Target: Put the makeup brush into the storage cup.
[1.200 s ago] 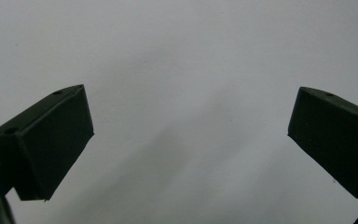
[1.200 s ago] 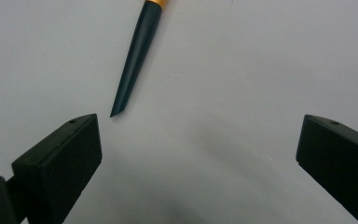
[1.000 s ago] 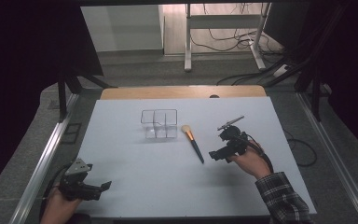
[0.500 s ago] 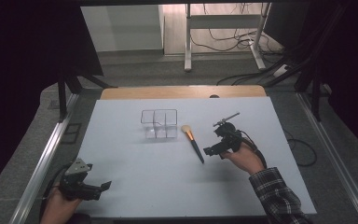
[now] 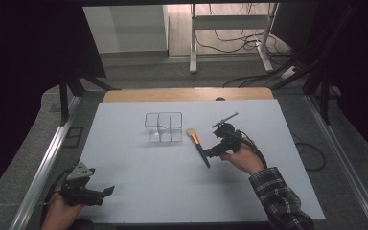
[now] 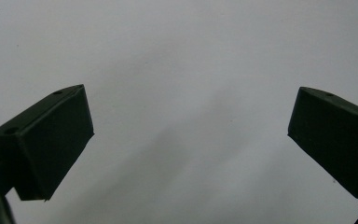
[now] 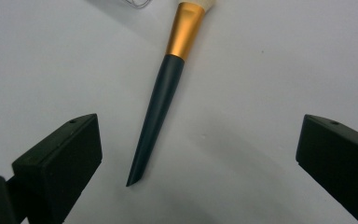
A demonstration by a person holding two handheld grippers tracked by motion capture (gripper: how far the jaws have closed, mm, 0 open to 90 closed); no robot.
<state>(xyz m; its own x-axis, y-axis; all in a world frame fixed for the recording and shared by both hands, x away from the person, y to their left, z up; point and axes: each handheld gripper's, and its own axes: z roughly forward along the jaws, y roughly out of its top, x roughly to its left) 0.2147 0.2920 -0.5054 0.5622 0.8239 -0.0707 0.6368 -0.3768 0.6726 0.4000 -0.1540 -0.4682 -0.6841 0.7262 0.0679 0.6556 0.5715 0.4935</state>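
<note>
My right hand-held gripper (image 7: 198, 158), jaws wide apart, straddles the slim dark-handled, gold-ferruled makeup brush (image 7: 161, 105); closing off-centre, I risk skidding it across the pale counter (image 7: 270, 70).

A pale grey-blue table top (image 5: 143, 191) sits in the middle of the scene, with a strip of bare wood (image 5: 187, 94) along its far edge. Metal rails (image 5: 45, 163) run down its left and right sides, set on grey felt-like padding (image 5: 14, 182). Beyond the table the floor (image 5: 139, 72) is grey. On the far side stands a white metal frame (image 5: 230, 36) with loose black cables (image 5: 220, 40) under it, and a white wall panel (image 5: 124, 28) stands to the left of it. Dark shapes close off the far left and far right corners. Light falls mostly on the table; the edges of the room are dim.
</note>
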